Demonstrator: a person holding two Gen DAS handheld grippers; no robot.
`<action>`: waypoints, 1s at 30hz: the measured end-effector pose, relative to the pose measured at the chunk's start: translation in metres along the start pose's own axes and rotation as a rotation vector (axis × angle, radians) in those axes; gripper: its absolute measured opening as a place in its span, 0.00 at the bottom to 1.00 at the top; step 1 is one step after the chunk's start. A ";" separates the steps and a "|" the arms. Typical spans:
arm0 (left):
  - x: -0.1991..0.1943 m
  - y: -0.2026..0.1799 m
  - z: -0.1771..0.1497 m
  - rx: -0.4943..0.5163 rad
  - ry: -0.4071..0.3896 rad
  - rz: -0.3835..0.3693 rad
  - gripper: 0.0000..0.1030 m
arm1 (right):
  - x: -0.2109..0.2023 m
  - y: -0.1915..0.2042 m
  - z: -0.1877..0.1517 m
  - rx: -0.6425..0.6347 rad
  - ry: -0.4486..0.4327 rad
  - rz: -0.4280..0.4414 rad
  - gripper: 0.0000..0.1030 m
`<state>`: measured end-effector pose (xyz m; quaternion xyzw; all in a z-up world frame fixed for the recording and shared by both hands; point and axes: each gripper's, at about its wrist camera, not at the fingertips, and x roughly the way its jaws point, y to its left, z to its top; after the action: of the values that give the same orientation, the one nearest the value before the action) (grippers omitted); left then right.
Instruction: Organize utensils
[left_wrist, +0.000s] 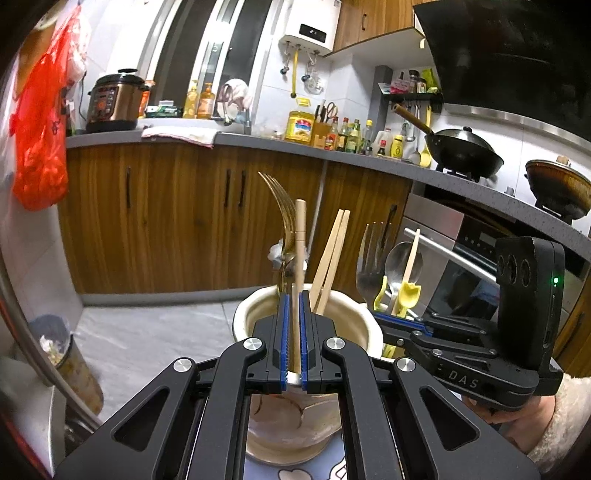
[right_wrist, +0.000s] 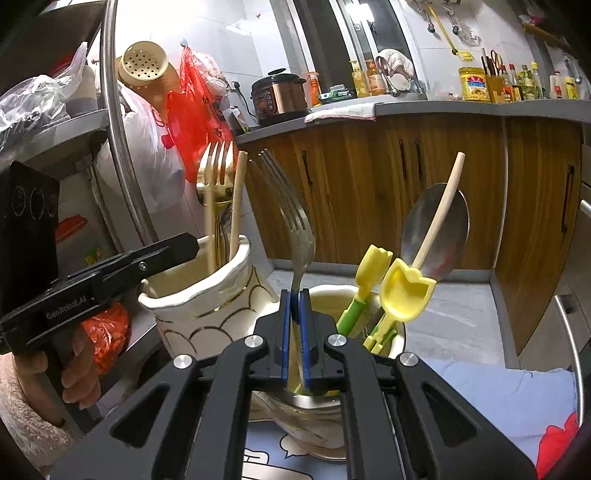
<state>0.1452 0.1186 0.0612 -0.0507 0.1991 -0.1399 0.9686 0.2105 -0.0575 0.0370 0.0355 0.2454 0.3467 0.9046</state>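
My left gripper (left_wrist: 294, 295) is shut on a beige stick-like utensil (left_wrist: 299, 236) that stands upright in a cream cup (left_wrist: 354, 306). A gold fork (left_wrist: 280, 206) and a pair of chopsticks (left_wrist: 332, 254) stand in the same cup. In the right wrist view, my right gripper (right_wrist: 294, 295) is shut on the handle of a silver fork (right_wrist: 297, 229), tines up, over a second cup (right_wrist: 328, 295). That cup holds a silver spoon (right_wrist: 443, 221) and yellow tulip-shaped pieces (right_wrist: 406, 291). The left gripper (right_wrist: 190, 246) reaches the gold-lined cream cup (right_wrist: 207, 306) from the left.
Both cups stand on a blue printed cloth (right_wrist: 498, 398) on a table with a metal rim (left_wrist: 44, 354). A hand (right_wrist: 74, 373) holds the left gripper. Wooden cabinets (left_wrist: 177, 218) and a crowded counter lie beyond, with a waste bin (left_wrist: 70, 354) on the floor.
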 end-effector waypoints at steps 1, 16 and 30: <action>0.000 0.000 0.000 -0.001 0.000 -0.001 0.07 | -0.001 0.001 0.000 0.000 0.000 0.000 0.05; -0.047 -0.019 0.011 -0.034 -0.015 0.024 0.68 | -0.055 0.004 0.004 -0.003 0.043 -0.045 0.57; -0.114 -0.083 -0.029 0.025 -0.008 0.137 0.92 | -0.147 0.020 -0.036 0.015 0.015 -0.134 0.95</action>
<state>0.0125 0.0717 0.0899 -0.0256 0.1965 -0.0757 0.9772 0.0876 -0.1410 0.0712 0.0234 0.2565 0.2838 0.9237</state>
